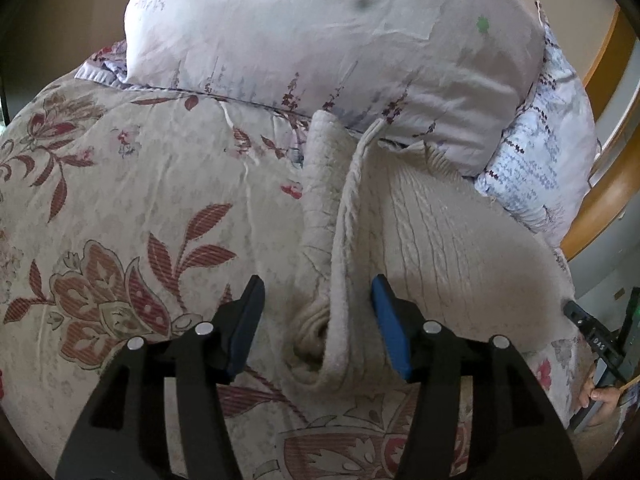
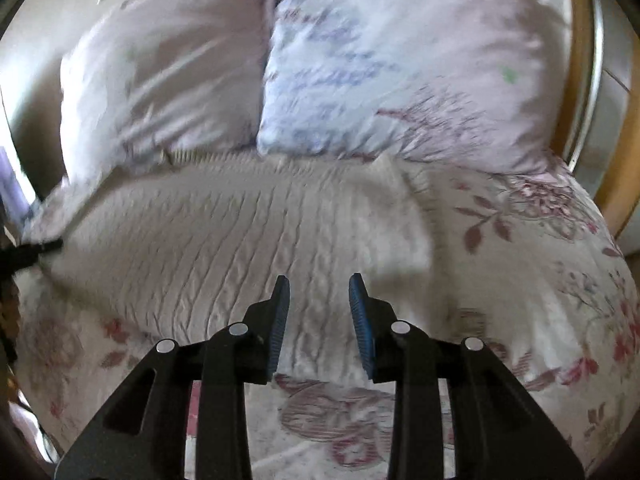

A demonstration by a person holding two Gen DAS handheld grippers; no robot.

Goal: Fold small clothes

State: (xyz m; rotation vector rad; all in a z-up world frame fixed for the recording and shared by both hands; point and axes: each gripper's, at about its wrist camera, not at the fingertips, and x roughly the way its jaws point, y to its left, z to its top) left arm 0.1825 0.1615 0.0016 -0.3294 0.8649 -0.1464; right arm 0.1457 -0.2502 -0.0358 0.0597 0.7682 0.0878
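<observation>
A cream cable-knit sweater [image 1: 452,232] lies on the floral bedspread [image 1: 120,208], below the pillows. Its left edge and a sleeve [image 1: 320,200] are bunched into an upright fold. My left gripper [image 1: 318,290] is open, with that fold between its jaws and not pinched. In the right wrist view the sweater [image 2: 224,232] spreads flat across the bed, blurred by motion. My right gripper [image 2: 319,288] is open and empty, just above the sweater's near hem.
Two floral pillows [image 1: 320,40] [image 2: 400,80] lie at the head of the bed, touching the sweater's far edge. A wooden bed frame [image 1: 600,200] curves along the right. The other gripper and a hand [image 1: 600,360] show at the left view's right edge.
</observation>
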